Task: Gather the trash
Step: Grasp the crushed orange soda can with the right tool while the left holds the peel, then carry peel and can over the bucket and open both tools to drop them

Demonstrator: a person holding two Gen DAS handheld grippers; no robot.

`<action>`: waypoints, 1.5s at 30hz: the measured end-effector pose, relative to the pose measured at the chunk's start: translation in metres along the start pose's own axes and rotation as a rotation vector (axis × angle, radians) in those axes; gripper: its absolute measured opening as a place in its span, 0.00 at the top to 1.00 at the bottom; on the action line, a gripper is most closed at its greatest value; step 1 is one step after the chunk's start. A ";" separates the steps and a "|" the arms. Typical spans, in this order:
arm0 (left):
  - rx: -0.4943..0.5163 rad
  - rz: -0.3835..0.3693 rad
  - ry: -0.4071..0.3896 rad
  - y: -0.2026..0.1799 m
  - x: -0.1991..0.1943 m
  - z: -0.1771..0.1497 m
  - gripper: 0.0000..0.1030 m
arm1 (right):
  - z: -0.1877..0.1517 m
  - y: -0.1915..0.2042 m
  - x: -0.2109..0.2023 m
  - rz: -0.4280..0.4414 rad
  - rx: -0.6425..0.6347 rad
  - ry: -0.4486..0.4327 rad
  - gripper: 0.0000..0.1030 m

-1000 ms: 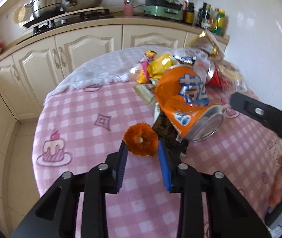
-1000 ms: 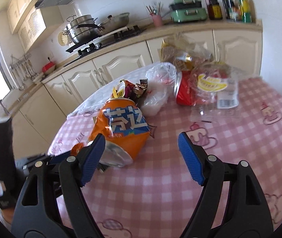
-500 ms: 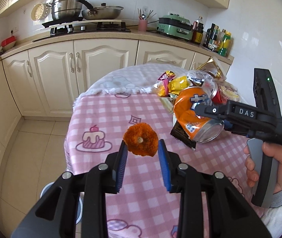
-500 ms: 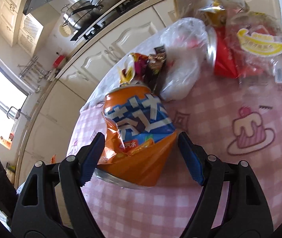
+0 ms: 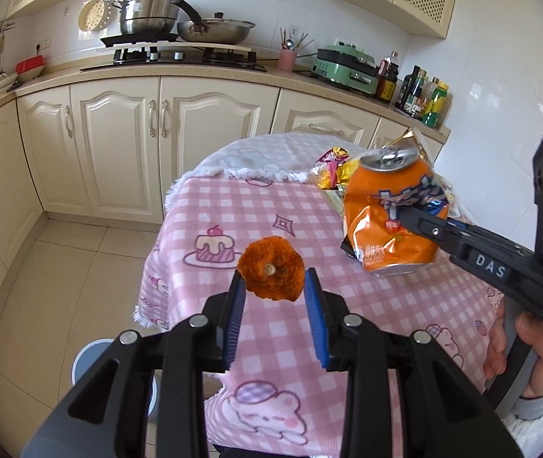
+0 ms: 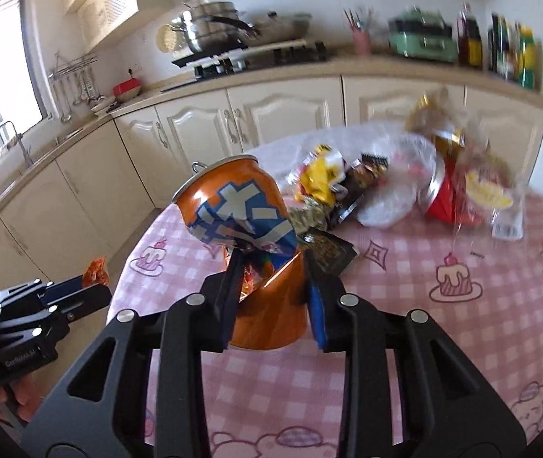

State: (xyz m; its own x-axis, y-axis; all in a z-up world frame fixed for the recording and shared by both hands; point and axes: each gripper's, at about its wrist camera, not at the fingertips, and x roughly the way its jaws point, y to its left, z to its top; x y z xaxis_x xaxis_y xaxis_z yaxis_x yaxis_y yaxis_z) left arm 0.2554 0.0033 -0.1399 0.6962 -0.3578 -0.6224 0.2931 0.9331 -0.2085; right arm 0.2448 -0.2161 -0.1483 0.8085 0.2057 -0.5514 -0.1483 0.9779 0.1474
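The left claw (image 5: 274,293) pinched an orange peel (image 5: 271,273) between its blue pads, above the counter (image 5: 263,210). The right claw (image 6: 271,267) was clamped on a crushed orange can (image 6: 246,236), tilted near the wrappers (image 6: 321,179).

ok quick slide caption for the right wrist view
Right gripper shut on the crushed orange can, raised above the pink checked tablecloth; wrappers heaped behind.

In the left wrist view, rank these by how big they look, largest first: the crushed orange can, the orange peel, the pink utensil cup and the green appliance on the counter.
1. crushed orange can
2. green appliance and orange peel: look alike in size; the peel sits much nearer the camera, so unranked
3. pink utensil cup
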 end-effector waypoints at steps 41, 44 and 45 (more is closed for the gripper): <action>-0.506 0.269 0.305 0.353 0.110 -0.174 0.70 | -0.183 0.293 0.321 0.241 -0.200 0.585 0.72; -0.546 0.251 0.325 0.363 0.120 -0.186 0.59 | -0.196 0.294 0.339 0.234 -0.194 0.623 0.72; -0.559 0.245 0.333 0.367 0.121 -0.192 0.55 | -0.200 0.295 0.344 0.234 -0.190 0.636 0.72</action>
State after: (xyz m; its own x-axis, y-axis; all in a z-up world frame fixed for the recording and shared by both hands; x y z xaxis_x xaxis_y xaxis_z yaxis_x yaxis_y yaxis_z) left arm 0.3213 0.3098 -0.4364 0.4346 -0.1873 -0.8809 -0.2904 0.8967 -0.3340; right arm 0.3653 0.1510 -0.4593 0.2621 0.3364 -0.9045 -0.4216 0.8830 0.2062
